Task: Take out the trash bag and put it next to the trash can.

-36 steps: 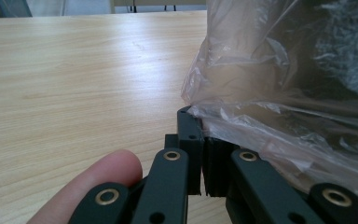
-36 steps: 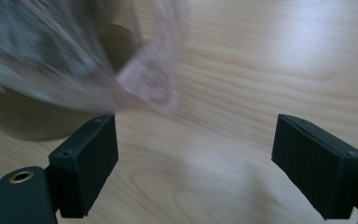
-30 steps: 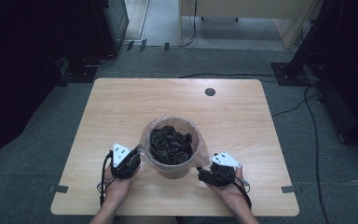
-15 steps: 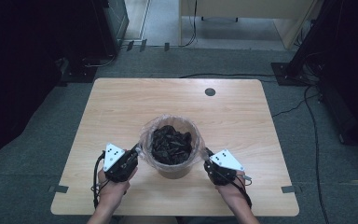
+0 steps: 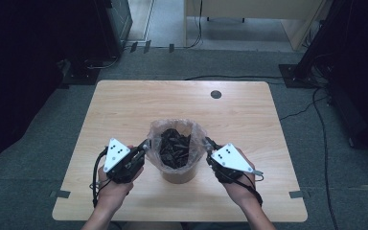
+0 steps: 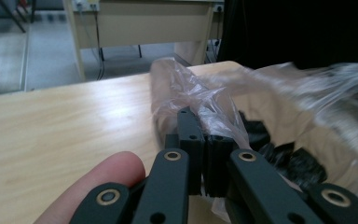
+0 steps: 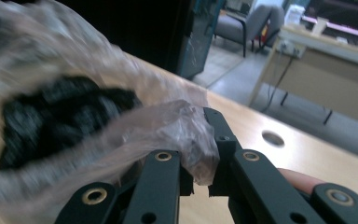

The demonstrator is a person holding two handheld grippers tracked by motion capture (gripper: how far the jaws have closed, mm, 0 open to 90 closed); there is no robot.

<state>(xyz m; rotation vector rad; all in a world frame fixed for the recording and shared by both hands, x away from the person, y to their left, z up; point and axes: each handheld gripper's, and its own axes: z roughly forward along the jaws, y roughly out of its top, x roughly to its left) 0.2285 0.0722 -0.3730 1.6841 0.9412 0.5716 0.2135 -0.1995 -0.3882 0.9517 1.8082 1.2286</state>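
Note:
A clear plastic bag (image 5: pixel 177 128) lines a brown bin (image 5: pixel 179 175) at the table's front middle and holds dark scraps (image 5: pixel 174 147). My left gripper (image 5: pixel 146 145) is shut on the bag's left rim. In the left gripper view the film (image 6: pixel 191 91) bunches between the closed jaws of the left gripper (image 6: pixel 204 140). My right gripper (image 5: pixel 208 143) is shut on the bag's right rim. In the right gripper view a fold of the bag (image 7: pixel 186 126) is pinched between the jaws of the right gripper (image 7: pixel 200 140). Both rims are pulled up and outward.
The wooden table (image 5: pixel 124 105) has a round cable hole (image 5: pixel 215 94) at its far right. Beyond its far edge stand a light desk (image 5: pixel 249 14) and dark equipment (image 5: pixel 110 19), with cables (image 5: pixel 316 105) on the floor to the right.
Both hands have risen and spread slightly apart, drawing the bag's rim up from the bin. The right gripper has closed on the right rim.

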